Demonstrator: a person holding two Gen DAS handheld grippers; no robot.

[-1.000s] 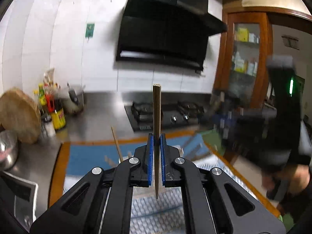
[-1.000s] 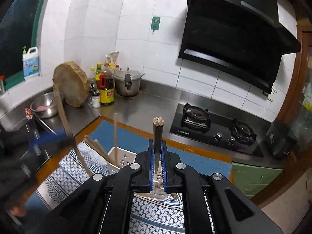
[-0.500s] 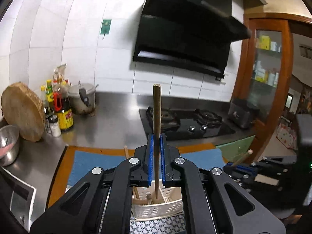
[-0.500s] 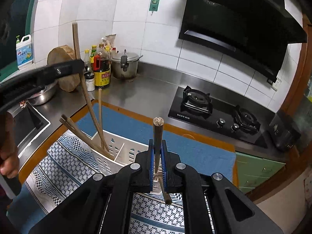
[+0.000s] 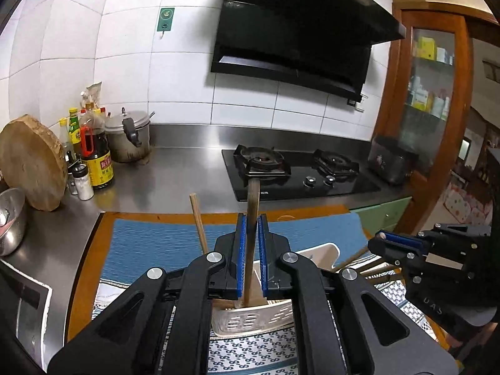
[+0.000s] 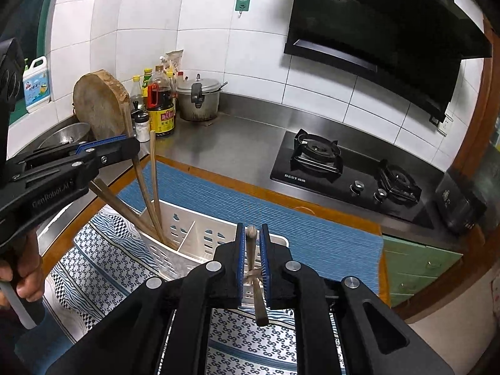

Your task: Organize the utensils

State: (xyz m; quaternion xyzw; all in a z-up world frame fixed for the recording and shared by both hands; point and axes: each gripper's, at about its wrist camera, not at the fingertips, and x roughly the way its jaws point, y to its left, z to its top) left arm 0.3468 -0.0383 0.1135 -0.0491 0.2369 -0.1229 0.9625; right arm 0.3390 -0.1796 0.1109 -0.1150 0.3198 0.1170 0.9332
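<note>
A white slotted basket (image 6: 200,228) (image 5: 247,318) stands on a patterned cloth (image 6: 103,265). My left gripper (image 5: 251,218) (image 6: 125,147) is shut on a wooden chopstick (image 5: 253,200) (image 6: 137,172) whose lower end reaches into the basket's left compartment, beside other chopsticks (image 6: 154,181) leaning there. My right gripper (image 6: 251,237) (image 5: 381,243) hangs over the basket's near right side. Its jaws are opening, with a gap on each side of the chopstick (image 6: 253,268) that stands loose between them.
A gas stove (image 6: 343,172) sits at the back right. A soy bottle (image 6: 161,109), a pressure cooker (image 6: 198,100) and a round wooden board (image 6: 100,103) crowd the back left. A blue mat (image 6: 250,206) lies under the cloth. A hand (image 6: 18,278) grips the left handle.
Both grippers have come down over the basket. Each chopstick now sits lower between its pads. The right jaws have parted a little.
</note>
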